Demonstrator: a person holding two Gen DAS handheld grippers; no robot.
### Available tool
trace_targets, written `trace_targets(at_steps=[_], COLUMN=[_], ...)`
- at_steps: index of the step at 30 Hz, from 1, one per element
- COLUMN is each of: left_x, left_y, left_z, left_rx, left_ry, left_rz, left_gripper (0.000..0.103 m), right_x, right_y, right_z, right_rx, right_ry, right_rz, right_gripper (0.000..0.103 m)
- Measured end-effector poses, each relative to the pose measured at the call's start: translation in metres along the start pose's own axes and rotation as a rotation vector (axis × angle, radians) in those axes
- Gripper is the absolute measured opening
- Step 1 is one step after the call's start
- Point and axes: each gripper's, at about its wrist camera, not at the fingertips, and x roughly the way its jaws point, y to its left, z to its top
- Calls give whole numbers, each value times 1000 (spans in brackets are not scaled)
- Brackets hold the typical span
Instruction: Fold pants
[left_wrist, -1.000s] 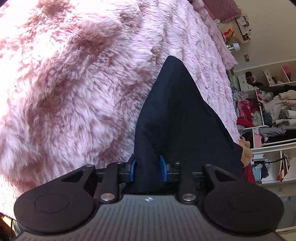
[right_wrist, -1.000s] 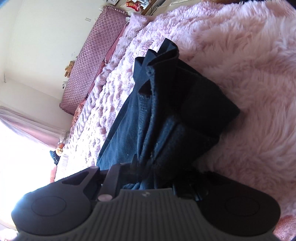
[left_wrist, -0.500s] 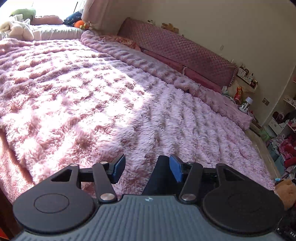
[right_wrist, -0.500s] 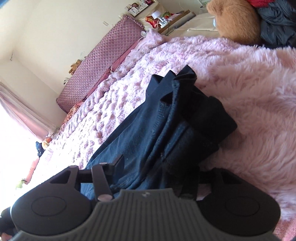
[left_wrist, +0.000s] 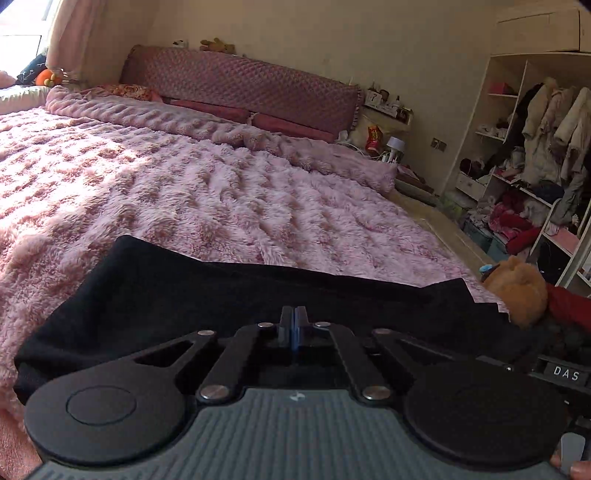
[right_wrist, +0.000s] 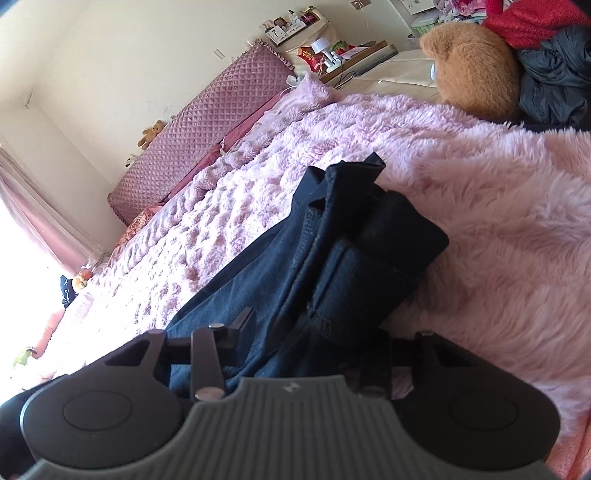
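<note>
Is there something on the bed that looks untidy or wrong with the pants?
Yes. In the right wrist view, one end of the dark pants is bunched into uneven, ridged layers on the pink blanket instead of lying flat. The right gripper straddles this bunch. The fold looks unfinished.

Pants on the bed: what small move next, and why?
Probably open the left gripper: its jaws are shut with no cloth between them, above the pants. The right gripper stands open around the bunched end, having just been closing. Then take the near edge.
</note>
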Motion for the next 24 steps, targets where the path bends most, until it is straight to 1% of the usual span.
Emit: trace_targets(at_steps=[3,5,6,7,8,11,12,13,14,15,16,18,20,21,23,24], left_x=[8,17,21,27,30,28,25,21,18,15,12,7,3,1,0,-1], left_y=[-16,-21,-22,-24,-26,-37,-40,-43,-45,-47,-47,-47,-44,-43,-42,-40], left_z=[-17,-28,-34,-42,-47,-65,-69,-73,-76,-78,-80,-80,-79,-78,-76,-75], left_rx=[61,84,92,113,134,257,285,296,300,304,307,307,291,281,278,281], left_ry=[36,78,97,116,121,68,50,34,22,15,11,6,8,11,19,21], left_rz=[-12,-7,-1,13,22,63,76,87,95,100,103,101,90,85,76,73], left_gripper=[0,0,0,0,0,0,0,0,0,0,0,0,0,0,0,0], right_x=[-1,-1,-1,-3,-4,1,3,6,9,14,17,21,25,26,24,21], right_y=[-2,-3,-4,-7,-14,-41,-50,-54,-55,-52,-46,-28,-13,-10,-7,-7], right_z=[0,-1,-1,0,2,5,5,6,8,10,11,9,7,7,10,12], right_rx=[4,5,15,31,76,254,311,339,338,306,267,163,83,60,44,50], right_ry=[-9,-14,-22,-35,-38,-15,-20,-27,-29,-26,-22,-56,-100,-104,-118,-130], right_rz=[9,6,-7,-20,-16,35,56,68,66,42,10,-58,-95,-100,-87,-64], right_gripper=[37,39,48,53,54,54,54,54,54,54,53,52,36,27,22,21])
